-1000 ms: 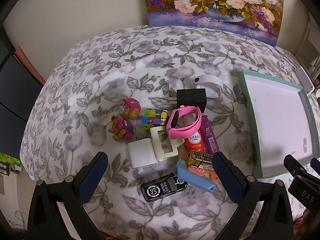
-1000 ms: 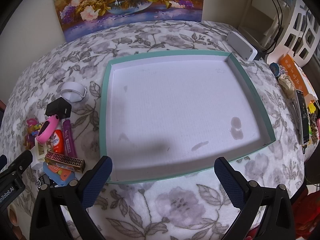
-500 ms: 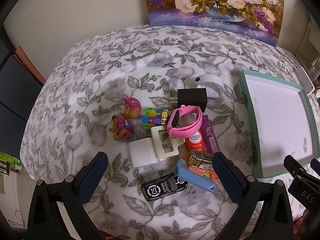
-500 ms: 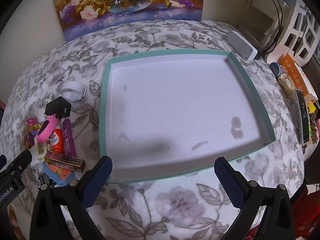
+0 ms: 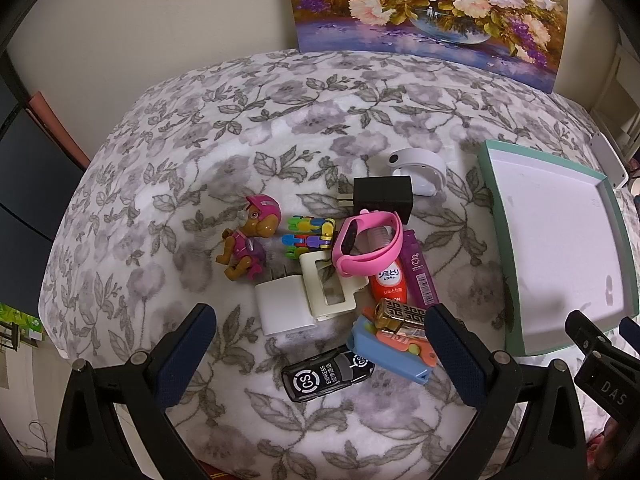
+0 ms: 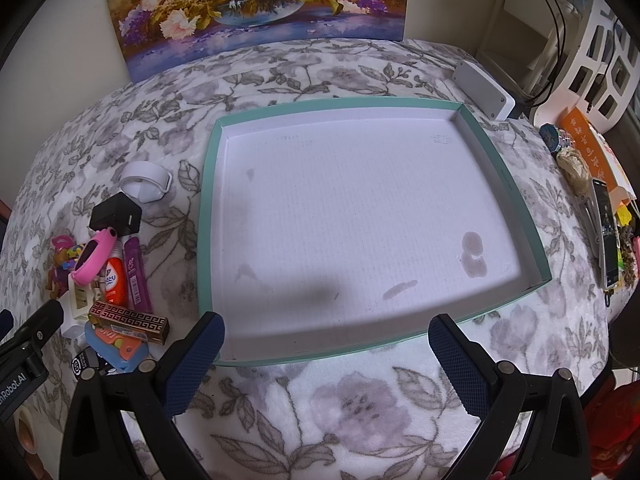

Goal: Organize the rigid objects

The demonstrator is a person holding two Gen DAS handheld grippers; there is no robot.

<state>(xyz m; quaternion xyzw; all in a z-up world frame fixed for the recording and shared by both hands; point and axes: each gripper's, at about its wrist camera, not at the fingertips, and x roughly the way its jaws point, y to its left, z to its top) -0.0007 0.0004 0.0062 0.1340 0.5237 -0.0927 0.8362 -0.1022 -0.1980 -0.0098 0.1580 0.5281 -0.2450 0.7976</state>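
Your left tongs [image 5: 320, 336] hang spread wide with nothing between the pads, above a heap of small things on the floral-covered bench [image 5: 224, 128]; your right tongs [image 6: 326, 344] are equally wide and bare, poised over the near rim of the teal tray [image 6: 208, 216]. That tray has a white floor marked only by a few stains; no object lies inside it. Everything to be sorted sits left of it, apart from its wall: a pink-helmeted toy pup [image 5: 250, 238]; a colourful block toy [image 5: 308, 236] just beside it; a black plug adapter [image 5: 382, 196] with a white band [image 5: 418, 172] behind it; a pink smart band [image 5: 368, 244] resting on an orange tube [image 5: 388, 286] and next to a purple stick [image 5: 420, 276]; a white charger [image 5: 282, 310] touching a cream frame [image 5: 330, 288]; a gold patterned lighter [image 5: 400, 316] lying across a blue and orange case [image 5: 388, 354]; a black toy car [image 5: 328, 372] nearest you.
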